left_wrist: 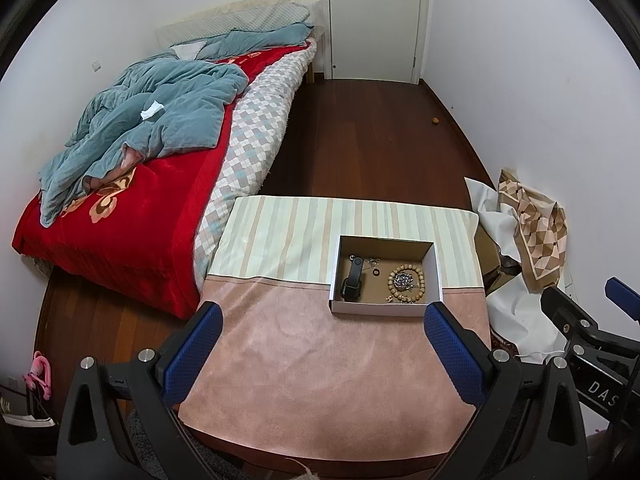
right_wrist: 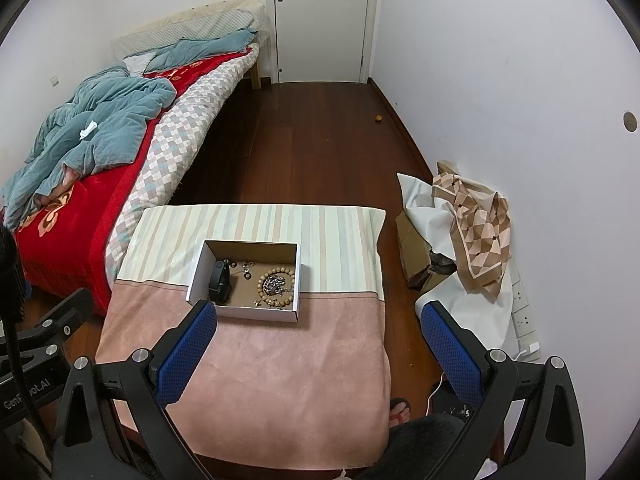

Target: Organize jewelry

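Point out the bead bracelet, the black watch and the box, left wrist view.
bead bracelet (left_wrist: 421, 276): left wrist view, on the beads of its right arc.
black watch (left_wrist: 353, 276): left wrist view, on the middle of its strap.
box (left_wrist: 376, 307): left wrist view, on its white near wall.

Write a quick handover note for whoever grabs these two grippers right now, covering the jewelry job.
Left gripper: open, empty, held back over the pink cloth.
Right gripper: open, empty, near the box's front corner.
Cardboard box sits mid-table on the cloth-covered table. Inside: black watch at left, wooden bead bracelet at right ringing a silver chain, small rings between.
Done: all visible jewelry is in the box.
Left: tidying inside, if needed.
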`<action>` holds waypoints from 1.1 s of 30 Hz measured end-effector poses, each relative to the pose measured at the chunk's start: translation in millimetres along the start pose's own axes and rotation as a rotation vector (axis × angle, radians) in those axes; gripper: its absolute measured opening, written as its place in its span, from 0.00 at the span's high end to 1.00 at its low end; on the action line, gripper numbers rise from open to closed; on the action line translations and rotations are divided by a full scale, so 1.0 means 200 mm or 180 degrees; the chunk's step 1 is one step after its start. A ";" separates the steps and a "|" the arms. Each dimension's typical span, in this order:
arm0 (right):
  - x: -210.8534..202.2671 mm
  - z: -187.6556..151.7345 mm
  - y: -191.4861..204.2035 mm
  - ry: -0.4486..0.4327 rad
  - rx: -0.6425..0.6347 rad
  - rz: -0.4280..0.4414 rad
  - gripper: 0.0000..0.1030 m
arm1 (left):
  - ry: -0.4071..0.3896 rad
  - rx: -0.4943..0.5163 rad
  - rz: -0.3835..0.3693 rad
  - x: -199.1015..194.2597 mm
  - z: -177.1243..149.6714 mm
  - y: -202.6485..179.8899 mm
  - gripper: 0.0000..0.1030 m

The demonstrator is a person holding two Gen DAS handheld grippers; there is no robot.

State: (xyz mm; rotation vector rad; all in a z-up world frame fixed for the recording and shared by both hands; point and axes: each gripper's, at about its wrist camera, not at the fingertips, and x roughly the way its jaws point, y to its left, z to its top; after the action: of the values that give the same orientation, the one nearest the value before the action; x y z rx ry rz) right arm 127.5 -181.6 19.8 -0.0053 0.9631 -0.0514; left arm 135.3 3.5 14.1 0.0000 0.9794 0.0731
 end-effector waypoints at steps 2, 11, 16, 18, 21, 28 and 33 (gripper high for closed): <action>-0.01 -0.01 0.01 0.0004 -0.0002 0.0008 0.00 | 0.0003 -0.0003 -0.0006 0.00 0.00 0.00 0.00; -0.01 -0.01 0.02 0.0014 -0.0009 0.0021 0.00 | -0.0010 -0.0003 0.0007 0.00 0.00 0.00 0.00; -0.02 -0.01 0.03 0.0022 -0.0024 0.0026 0.00 | -0.0010 -0.0006 0.0010 -0.01 0.00 0.01 0.00; -0.01 -0.01 0.03 0.0025 -0.0029 0.0030 0.00 | -0.0006 -0.0016 0.0015 -0.01 0.00 0.02 0.00; -0.02 -0.01 0.03 0.0027 -0.0028 0.0031 0.00 | -0.0005 -0.0027 0.0021 -0.01 -0.01 0.03 0.00; -0.02 -0.01 0.03 0.0024 -0.0026 0.0031 0.00 | -0.0028 -0.0052 0.0065 -0.02 -0.03 0.05 0.00; -0.02 -0.01 0.03 0.0030 -0.0028 0.0036 0.00 | -0.0046 -0.0082 0.0096 -0.02 -0.04 0.06 0.00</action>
State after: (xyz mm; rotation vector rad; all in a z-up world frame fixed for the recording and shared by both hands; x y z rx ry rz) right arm 124.2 -175.4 21.2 -0.0078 0.9729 -0.0368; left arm 126.6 14.1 13.9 -0.0083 0.9641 0.1131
